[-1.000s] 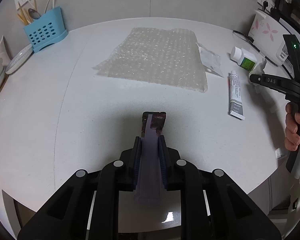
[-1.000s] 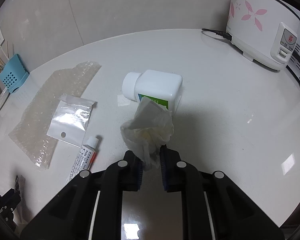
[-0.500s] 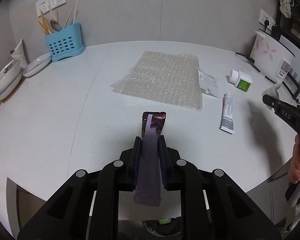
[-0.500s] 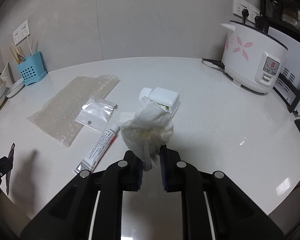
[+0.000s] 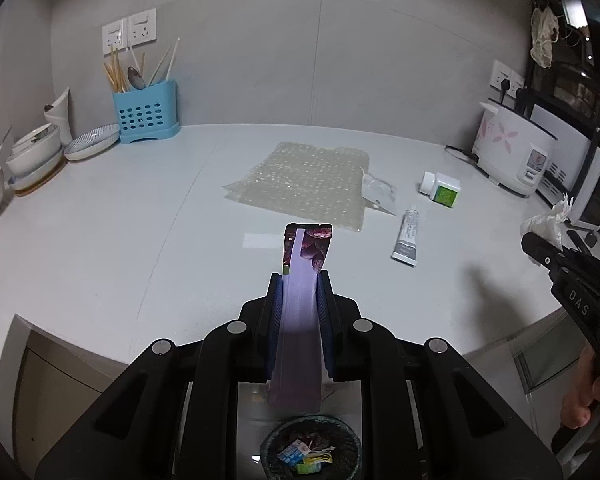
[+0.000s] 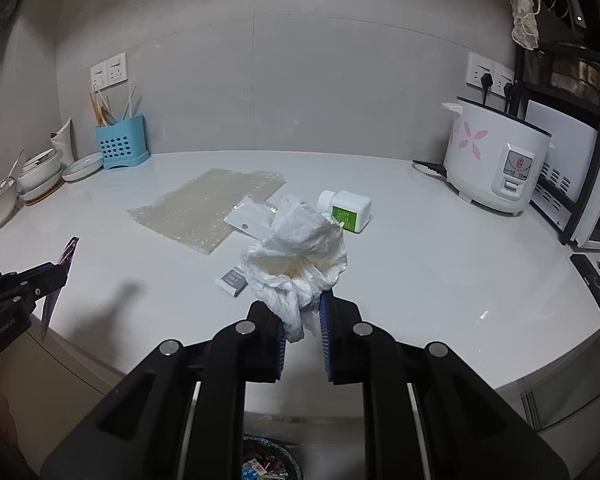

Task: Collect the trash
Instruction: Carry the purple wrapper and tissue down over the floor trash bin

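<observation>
Two grippers are holding trash: the left gripper [image 5: 299, 280] is pinching one purple wrapper [image 5: 304, 276], and the right gripper [image 6: 302, 312] is gripping one crumpled white tissue [image 6: 300, 248]. Ahead of them, one bubble-wrap sheet [image 5: 304, 178], one clear plastic bag [image 5: 376, 194], one tube [image 5: 407, 236] and one white bottle [image 5: 442, 190] are lying. Below them, one bin [image 5: 310, 452] is sitting.

Grey panelled walls [image 6: 300, 80] meet in a corner behind a white countertop [image 5: 120, 240]. White wall sockets [image 5: 130, 34] sit above a blue utensil holder [image 5: 146, 114]. A black shelving rack [image 6: 572, 120] stands at the right.
</observation>
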Demonstrator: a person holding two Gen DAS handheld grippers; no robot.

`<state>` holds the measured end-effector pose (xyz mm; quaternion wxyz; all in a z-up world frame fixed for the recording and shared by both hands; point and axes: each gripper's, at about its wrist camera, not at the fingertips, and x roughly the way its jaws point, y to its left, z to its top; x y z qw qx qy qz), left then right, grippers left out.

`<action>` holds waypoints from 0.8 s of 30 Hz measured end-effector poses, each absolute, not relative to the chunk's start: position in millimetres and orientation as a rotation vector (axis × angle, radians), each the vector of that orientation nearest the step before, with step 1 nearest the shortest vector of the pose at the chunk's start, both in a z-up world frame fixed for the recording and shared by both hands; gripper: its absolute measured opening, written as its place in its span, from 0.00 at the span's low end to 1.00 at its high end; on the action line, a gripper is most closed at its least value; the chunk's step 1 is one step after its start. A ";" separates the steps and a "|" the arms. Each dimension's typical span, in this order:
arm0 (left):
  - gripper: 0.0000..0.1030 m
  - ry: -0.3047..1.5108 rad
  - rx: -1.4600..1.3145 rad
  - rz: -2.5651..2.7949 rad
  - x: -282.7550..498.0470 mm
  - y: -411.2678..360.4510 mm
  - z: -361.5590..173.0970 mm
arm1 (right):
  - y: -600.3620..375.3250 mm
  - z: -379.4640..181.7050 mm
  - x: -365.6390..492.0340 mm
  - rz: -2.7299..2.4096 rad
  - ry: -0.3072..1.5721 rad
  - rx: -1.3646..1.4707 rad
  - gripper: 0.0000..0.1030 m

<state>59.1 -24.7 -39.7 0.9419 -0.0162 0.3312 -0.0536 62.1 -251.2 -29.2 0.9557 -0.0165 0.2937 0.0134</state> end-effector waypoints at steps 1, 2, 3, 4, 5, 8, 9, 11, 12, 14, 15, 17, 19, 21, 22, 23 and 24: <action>0.16 0.661 -0.033 -0.116 51.0 -25.6 -38.8 | -250.1 -29.2 54.8 0.031 0.587 -0.036 0.13; 0.16 0.648 -0.032 -0.123 42.6 -26.8 -38.2 | -248.5 -29.3 46.4 0.036 0.576 -0.039 0.13; 0.16 0.639 -0.035 -0.132 36.1 -27.6 -38.1 | -246.4 -29.3 37.6 0.041 0.564 -0.044 0.13; 0.16 0.629 -0.038 -0.146 28.1 -28.6 -37.7 | -244.7 -29.8 30.8 0.041 0.555 -0.050 0.13; 0.16 0.619 -0.038 -0.158 19.9 -30.0 -37.6 | -242.3 -30.0 22.7 0.043 0.544 -0.057 0.13; 0.16 0.589 -0.033 -0.163 -0.9 -32.4 -37.7 | -234.8 -32.4 2.3 0.064 0.527 -0.067 0.13; 0.16 0.582 -0.030 -0.166 -7.7 -32.9 -38.2 | -232.2 -33.6 -3.1 0.070 0.524 -0.070 0.13; 0.16 0.575 -0.038 -0.174 -18.3 -32.2 -40.0 | -226.4 -38.4 -15.4 0.087 0.522 -0.074 0.13; 0.16 0.575 -0.042 -0.179 -23.6 -32.1 -41.9 | -223.9 -41.7 -21.0 0.093 0.522 -0.077 0.13; 0.16 0.569 -0.039 -0.181 -33.9 -32.8 -46.6 | -220.2 -48.1 -30.3 0.096 0.521 -0.080 0.13; 0.16 0.563 -0.036 -0.179 -40.0 -33.2 -49.3 | -219.3 -51.9 -35.0 0.100 0.522 -0.078 0.13; 0.16 0.560 -0.035 -0.177 -51.6 -33.3 -54.9 | -218.6 -58.7 -44.3 0.104 0.526 -0.069 0.13; 0.16 0.562 -0.039 -0.180 -62.3 -32.8 -62.3 | -218.1 -65.6 -52.0 0.113 0.528 -0.066 0.13; 0.16 0.564 -0.038 -0.185 -74.2 -33.3 -71.5 | -216.0 -72.8 -61.4 0.125 0.527 -0.069 0.13; 0.16 0.565 -0.032 -0.186 -79.1 -34.2 -75.9 | -215.0 -77.5 -66.5 0.135 0.528 -0.074 0.13; 0.16 0.568 -0.024 -0.184 -84.4 -35.5 -81.7 | -214.4 -82.0 -71.4 0.137 0.531 -0.077 0.13; 0.16 0.571 -0.024 -0.186 -88.1 -35.5 -87.3 | -214.3 -86.0 -75.8 0.140 0.534 -0.077 0.13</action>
